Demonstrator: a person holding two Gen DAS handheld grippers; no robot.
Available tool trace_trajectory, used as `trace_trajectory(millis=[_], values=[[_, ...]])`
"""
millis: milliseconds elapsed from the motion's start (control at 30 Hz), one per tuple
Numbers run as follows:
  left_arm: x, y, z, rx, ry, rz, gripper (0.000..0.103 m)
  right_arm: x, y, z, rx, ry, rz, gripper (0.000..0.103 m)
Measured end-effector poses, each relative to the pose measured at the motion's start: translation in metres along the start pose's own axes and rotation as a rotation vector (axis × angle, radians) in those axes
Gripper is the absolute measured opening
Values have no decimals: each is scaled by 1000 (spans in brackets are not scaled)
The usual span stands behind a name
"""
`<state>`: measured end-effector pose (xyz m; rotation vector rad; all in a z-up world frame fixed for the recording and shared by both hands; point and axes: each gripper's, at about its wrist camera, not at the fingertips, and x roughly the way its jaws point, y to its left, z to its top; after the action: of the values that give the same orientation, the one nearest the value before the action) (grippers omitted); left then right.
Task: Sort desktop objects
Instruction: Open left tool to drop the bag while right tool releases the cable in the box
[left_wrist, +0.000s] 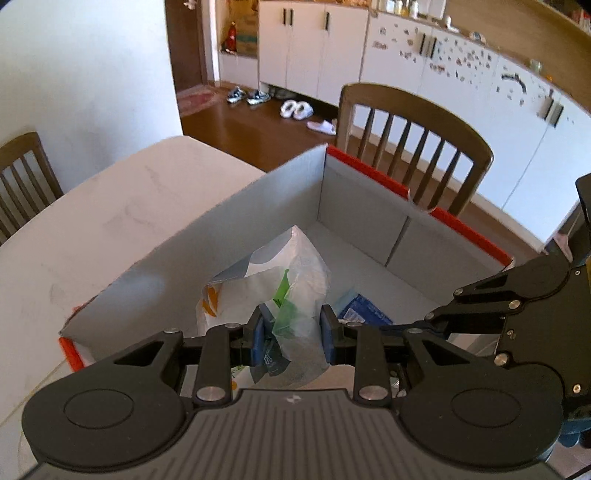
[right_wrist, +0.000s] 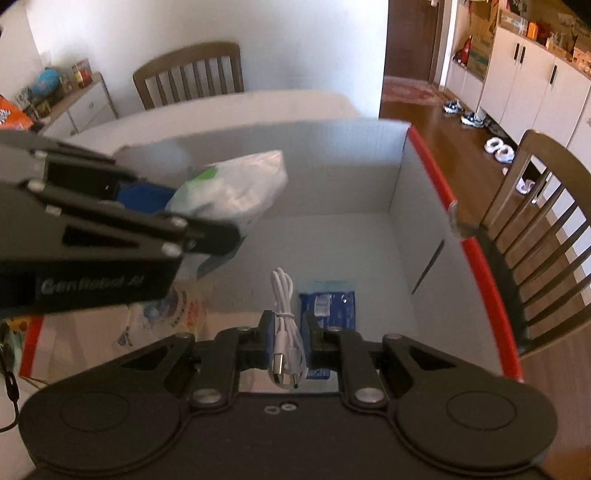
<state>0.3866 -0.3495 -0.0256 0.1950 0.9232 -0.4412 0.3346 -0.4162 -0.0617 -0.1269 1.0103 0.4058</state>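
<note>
Crinkled clear plastic with green print fills our left tool (left_wrist: 291, 328): its blue pads are clenched on a thin bag (left_wrist: 303, 291) that hangs over an open cardboard box (left_wrist: 258, 206). We see the box as smooth and grey inside, with straight folded walls and a bright red outer edge, standing on a pale, matte table (left_wrist: 110, 206).

Our right tool (right_wrist: 286, 332) grips a coiled white cable (right_wrist: 284, 310), a glossy round cord bundled with a tie, its metal plug ends (right_wrist: 284, 371) pointing back toward the camera. It too hangs above the box interior.

On the box floor lies a flat blue packet (right_wrist: 332, 306) with a white label, rectangular and slightly shiny. Beside it, toward the left wall, rests a soft white plastic wrapper (right_wrist: 173, 314) printed in orange and blue.

Beyond the box we see a slatted wooden chair (left_wrist: 413, 147).
</note>
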Motion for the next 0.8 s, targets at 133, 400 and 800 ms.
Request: trace_trajectory(millis=[133,400,800], values=[[12,-1,1,4,42,-4,28,7,3,0,-16,32,4,14],[30,1,8,-24,90,-20,28,19,9,0,-33,89,3,15],[41,1,10,-42,122,-23,29,-5,-4,0,-21,27,77,55]])
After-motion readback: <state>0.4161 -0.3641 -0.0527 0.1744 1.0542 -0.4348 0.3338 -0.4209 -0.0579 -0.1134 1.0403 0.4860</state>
